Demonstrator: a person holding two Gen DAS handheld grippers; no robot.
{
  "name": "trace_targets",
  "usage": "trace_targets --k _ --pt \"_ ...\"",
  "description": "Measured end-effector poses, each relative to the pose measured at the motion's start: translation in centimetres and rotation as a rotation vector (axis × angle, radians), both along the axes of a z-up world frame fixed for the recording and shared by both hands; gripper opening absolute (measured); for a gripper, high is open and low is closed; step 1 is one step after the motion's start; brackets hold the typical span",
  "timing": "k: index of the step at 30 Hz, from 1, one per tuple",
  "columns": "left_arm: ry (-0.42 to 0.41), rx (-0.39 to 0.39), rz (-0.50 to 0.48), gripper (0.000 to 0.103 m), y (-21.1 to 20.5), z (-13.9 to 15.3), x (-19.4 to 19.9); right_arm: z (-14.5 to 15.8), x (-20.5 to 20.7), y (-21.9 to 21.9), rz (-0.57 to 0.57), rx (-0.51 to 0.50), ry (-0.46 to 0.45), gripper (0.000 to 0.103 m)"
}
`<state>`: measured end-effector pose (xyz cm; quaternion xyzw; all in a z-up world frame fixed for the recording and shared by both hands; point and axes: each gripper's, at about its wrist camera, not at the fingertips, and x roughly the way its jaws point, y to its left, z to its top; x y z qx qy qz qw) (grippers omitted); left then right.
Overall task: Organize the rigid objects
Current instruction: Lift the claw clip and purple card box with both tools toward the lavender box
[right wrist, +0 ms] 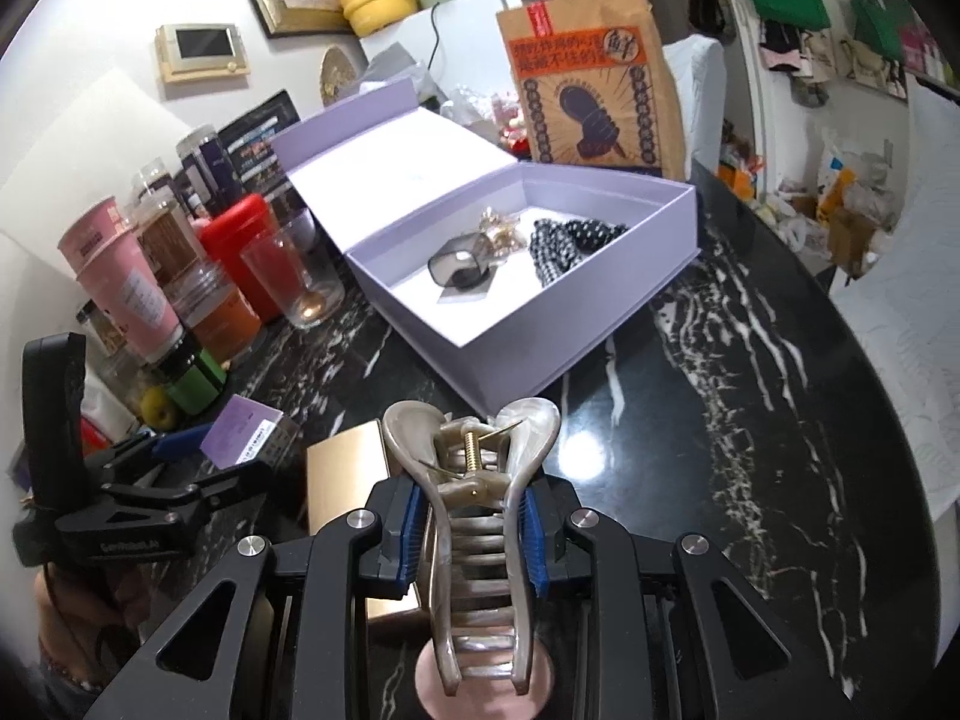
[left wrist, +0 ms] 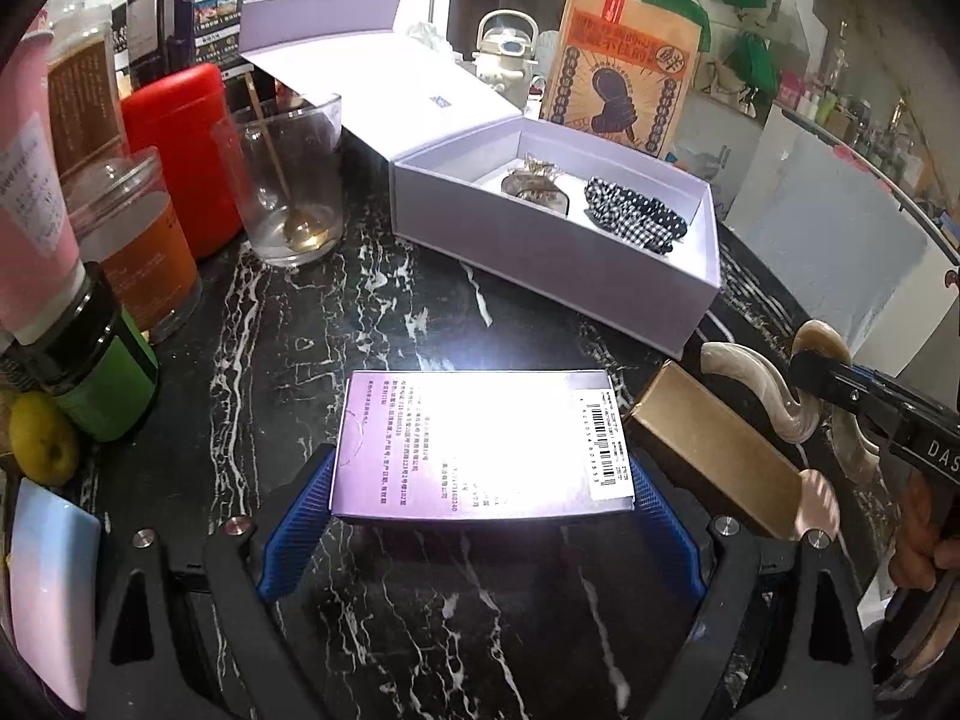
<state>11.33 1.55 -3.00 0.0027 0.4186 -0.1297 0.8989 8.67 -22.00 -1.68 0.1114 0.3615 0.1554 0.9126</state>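
My left gripper [left wrist: 480, 516] is shut on a small purple carton [left wrist: 486, 441] with a barcode label, held above the black marble table [left wrist: 390, 312]; it also shows in the right wrist view [right wrist: 243, 432]. My right gripper [right wrist: 474, 540] is shut on a beige pearly hair claw clip [right wrist: 474, 510], which also shows at the right in the left wrist view [left wrist: 774, 384]. An open lilac gift box [left wrist: 558, 252] [right wrist: 540, 324] stands ahead, holding a dark clear clip [right wrist: 459, 267], a gold trinket [right wrist: 501, 228] and a black-and-white scrunchie [right wrist: 570, 246].
A gold box [left wrist: 714, 456] [right wrist: 348, 474] lies between the grippers, with a pink round item [right wrist: 480, 684] below the clip. Jars, a red canister [left wrist: 186, 156], a glass with a spoon [left wrist: 297, 180] and a pink tube [left wrist: 33, 222] crowd the left. A brown paper bag [left wrist: 624, 66] stands behind the box.
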Motion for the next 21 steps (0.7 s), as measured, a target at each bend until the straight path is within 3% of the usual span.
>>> trace_targets --k 8,21 --pt "-0.054 0.011 -0.004 0.093 -0.8 2.5 -0.9 1.7 -1.0 -0.8 -0.01 0.013 -0.029 0.027" --pt "-0.073 0.008 -0.015 0.093 -2.0 3.9 -1.1 2.2 -1.8 -0.9 0.012 0.021 -0.027 0.027"
